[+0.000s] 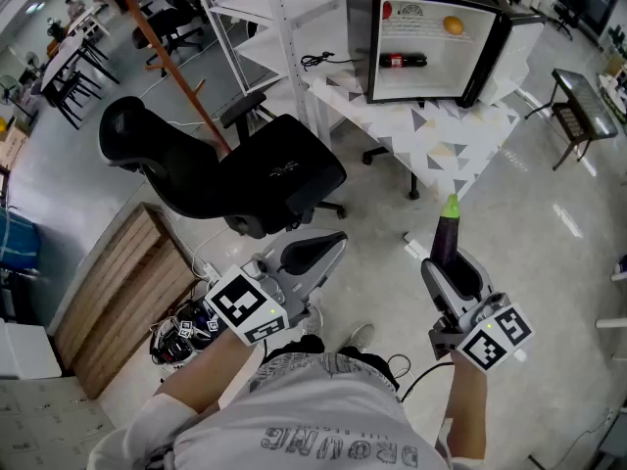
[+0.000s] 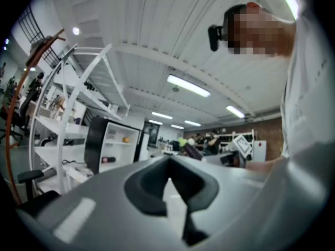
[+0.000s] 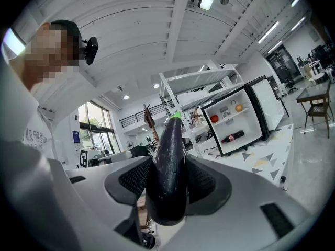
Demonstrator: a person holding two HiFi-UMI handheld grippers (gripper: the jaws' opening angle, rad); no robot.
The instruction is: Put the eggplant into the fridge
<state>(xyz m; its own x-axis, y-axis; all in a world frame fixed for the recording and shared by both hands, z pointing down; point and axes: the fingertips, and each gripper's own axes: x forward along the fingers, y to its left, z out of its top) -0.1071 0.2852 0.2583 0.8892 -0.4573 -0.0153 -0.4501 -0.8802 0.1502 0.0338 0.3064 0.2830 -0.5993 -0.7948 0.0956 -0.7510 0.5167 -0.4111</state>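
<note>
Grey workshop floor spreads below, with one black office chair (image 1: 245,174) and one patterned surface (image 1: 441,135) carrying one small fridge (image 1: 431,84) toward its right end, door open. Inside are one bottle (image 1: 403,61) lying flat, one orange fruit (image 1: 453,25) and one red fruit (image 1: 387,11). One eggplant (image 1: 446,235) is clamped between the right gripper's (image 1: 448,262) jaws, long axis along them, green stem end pointing toward the fridge. The left gripper's (image 1: 318,251) jaws are closed together, empty.

A black office chair (image 1: 245,169) stands beside a slatted wooden crate (image 1: 122,297) — behind it, a white rack (image 1: 265,27) and a triangle-patterned counter (image 1: 441,130).
</note>
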